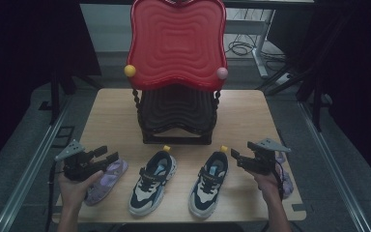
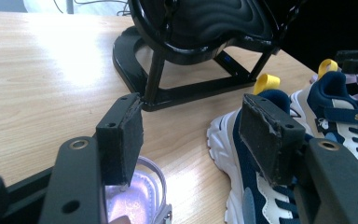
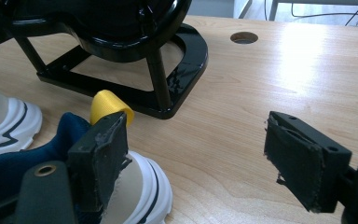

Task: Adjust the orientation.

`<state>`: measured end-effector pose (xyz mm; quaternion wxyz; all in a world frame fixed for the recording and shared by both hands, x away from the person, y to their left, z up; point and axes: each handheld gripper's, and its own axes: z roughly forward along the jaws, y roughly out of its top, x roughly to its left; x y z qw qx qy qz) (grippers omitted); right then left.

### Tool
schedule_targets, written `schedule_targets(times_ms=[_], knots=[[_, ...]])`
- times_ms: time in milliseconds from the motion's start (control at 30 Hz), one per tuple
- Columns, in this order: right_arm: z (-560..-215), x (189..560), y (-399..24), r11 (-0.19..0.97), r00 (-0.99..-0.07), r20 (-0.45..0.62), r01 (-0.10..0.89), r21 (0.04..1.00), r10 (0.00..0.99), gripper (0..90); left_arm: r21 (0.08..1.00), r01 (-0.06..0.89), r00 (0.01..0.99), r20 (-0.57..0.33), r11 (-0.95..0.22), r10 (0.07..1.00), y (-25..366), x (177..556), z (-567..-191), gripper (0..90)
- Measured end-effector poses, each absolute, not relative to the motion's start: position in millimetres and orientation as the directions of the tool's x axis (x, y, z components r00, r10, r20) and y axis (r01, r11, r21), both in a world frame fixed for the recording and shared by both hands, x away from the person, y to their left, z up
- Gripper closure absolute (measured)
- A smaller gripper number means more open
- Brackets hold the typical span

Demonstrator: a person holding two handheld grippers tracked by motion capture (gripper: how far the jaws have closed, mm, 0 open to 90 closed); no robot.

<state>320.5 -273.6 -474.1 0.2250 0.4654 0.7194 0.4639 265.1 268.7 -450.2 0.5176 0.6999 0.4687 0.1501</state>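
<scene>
Left tool [image 1: 107, 155] hovers low over glittery purple sandal [image 1: 107, 178] at left edge of pale wooden table [image 1: 111, 121], jaws spread, nothing between them. Right tool [image 1: 235, 157] hangs beside second purple sandal [image 1: 284, 180] at right edge, jaws spread wide, empty too. Between the tools, two navy-and-white sneakers with yellow heel loops: left sneaker [image 1: 152, 181], right sneaker [image 1: 208, 182], side by side, toes toward person. Right tool sits just beside right sneaker's heel. Black two-tier shoe rack with red wavy top shelf [image 1: 176, 43] stands behind them.

"SNOO" on the navy sneaker's [image 2: 349, 116] strap, rest cut off
</scene>
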Motion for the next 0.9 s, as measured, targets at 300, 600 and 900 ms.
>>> schedule_targets(times_ms=[300,600,900], knots=[[-474,317,-280,0.144,-0.448,0.095,0.469,0.872,0.889,25.6,0.864,0.501,0.541,-0.266,-0.052,0.798,263,267,-449,40.4],[-466,318,-270,0.148,-0.465,0.085,0.443,0.884,0.881,26.9,0.858,0.511,0.551,-0.276,-0.057,0.788,259,255,-448,57.0],[-468,326,-264,0.165,-0.499,0.091,0.445,0.880,0.862,27.5,0.838,0.534,0.545,-0.241,-0.111,0.803,253,245,-447,85.8]])
